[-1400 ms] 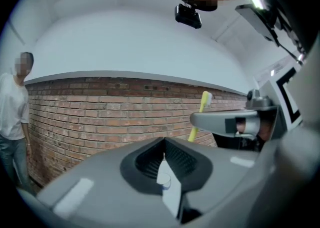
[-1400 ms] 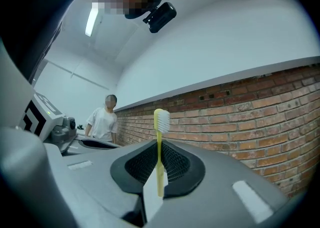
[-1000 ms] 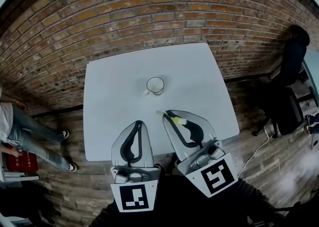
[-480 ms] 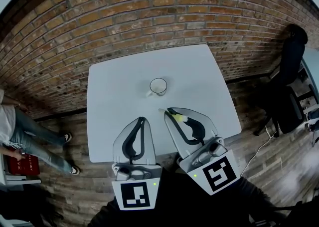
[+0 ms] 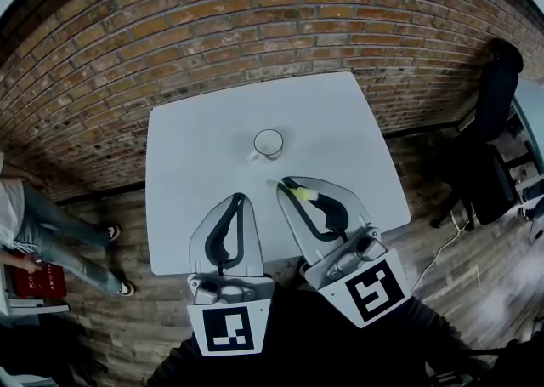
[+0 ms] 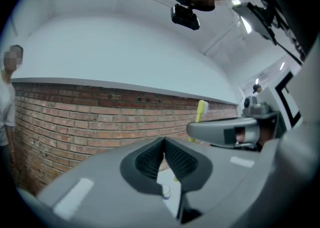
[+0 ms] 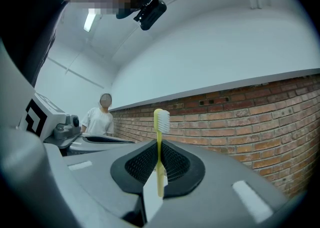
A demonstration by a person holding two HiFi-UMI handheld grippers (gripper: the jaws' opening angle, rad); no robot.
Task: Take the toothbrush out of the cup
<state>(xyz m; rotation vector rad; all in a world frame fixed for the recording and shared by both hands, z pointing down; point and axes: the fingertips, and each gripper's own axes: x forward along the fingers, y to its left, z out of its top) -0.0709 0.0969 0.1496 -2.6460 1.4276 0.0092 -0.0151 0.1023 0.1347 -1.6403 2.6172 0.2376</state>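
Clamping the handle of the slim yellow toothbrush with white bristles [image 7: 159, 139], my right gripper [image 5: 285, 183] points roughly level over the near part of the square white table [image 5: 340, 122] (bristle head sticking out past the pads). The toothbrush is out of the small white mug [image 5: 268, 144], which stands apart beyond the tips. My left gripper [image 5: 238, 199] hangs level alongside, jaws together on nothing.

White table [image 5: 191, 177]; white cup [image 5: 268, 144] upright near centre.
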